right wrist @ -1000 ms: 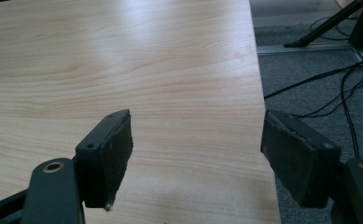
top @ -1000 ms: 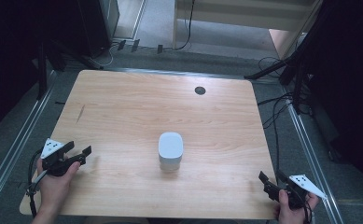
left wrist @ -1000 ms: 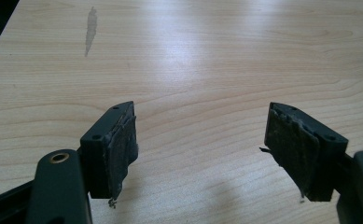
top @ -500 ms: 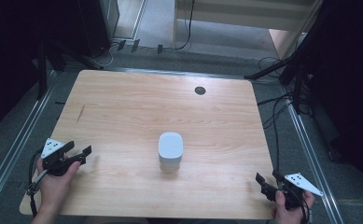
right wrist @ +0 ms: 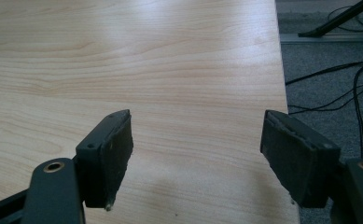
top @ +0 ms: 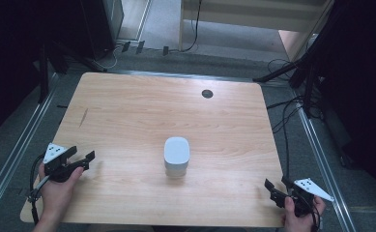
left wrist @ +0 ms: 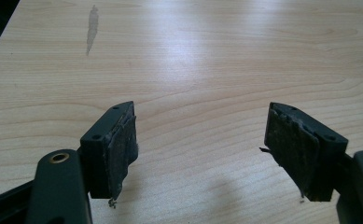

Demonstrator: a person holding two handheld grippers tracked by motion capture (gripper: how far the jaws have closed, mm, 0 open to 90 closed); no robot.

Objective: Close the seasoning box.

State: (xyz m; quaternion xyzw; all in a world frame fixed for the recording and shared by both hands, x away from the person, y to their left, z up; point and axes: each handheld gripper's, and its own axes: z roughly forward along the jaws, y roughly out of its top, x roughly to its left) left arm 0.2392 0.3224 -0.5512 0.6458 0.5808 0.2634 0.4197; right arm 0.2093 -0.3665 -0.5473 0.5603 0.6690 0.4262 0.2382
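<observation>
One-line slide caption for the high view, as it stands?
White box upright mid-table; left gripper and right gripper, both open, wait at the near corners.

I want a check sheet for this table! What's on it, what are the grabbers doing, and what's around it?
Surface: wooden table, a dark streak near its left side, a round dark hole at the far side.
Job's things: white rounded box, upright mid-table, nothing touching it.
Clutter: nothing seen.
Grippers: left gripper open, empty; right gripper open, empty, at the near right corner.
Cables: black cables on the floor to the right.
Surroundings: grey floor, metal rails, dark stands.
</observation>
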